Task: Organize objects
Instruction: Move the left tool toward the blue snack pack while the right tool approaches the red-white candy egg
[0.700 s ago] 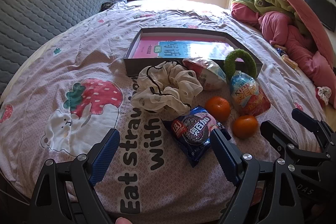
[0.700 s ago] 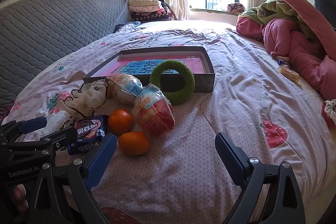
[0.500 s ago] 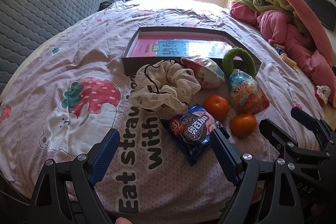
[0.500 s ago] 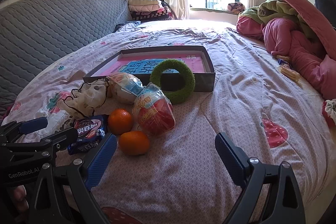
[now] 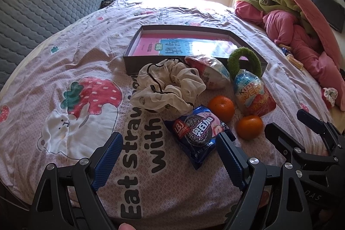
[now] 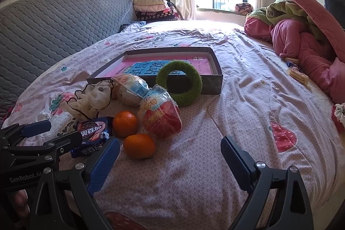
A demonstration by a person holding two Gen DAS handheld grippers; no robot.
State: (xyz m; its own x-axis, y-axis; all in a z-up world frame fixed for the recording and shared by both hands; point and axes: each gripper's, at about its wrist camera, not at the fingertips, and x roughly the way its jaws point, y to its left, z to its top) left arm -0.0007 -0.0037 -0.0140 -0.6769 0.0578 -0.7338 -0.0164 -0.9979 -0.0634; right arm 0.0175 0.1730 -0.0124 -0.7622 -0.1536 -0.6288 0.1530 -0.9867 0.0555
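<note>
1. Comparing with half a second ago, the bedspread point(image 5: 90, 53) and grey box point(image 5: 131, 55) have hardly moved in either view; nothing is in the box beyond its pink printed sheet, so sorting looks unstarted;
2. the loose pile sits as before in front of the box: scrunchie point(image 5: 166, 85), green ring point(image 6: 179, 81), two wrapped eggs point(image 6: 160, 115), cookie packet point(image 5: 197, 128), two oranges point(image 6: 139, 146);
3. the left gripper point(image 5: 168, 161) has crept slightly toward the packet, fingers apart, empty; the right gripper point(image 6: 170, 161) stays spread, empty, near the closest orange.

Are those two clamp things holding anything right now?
No. The left gripper and right gripper are both open and empty, above the bedspread.
</note>
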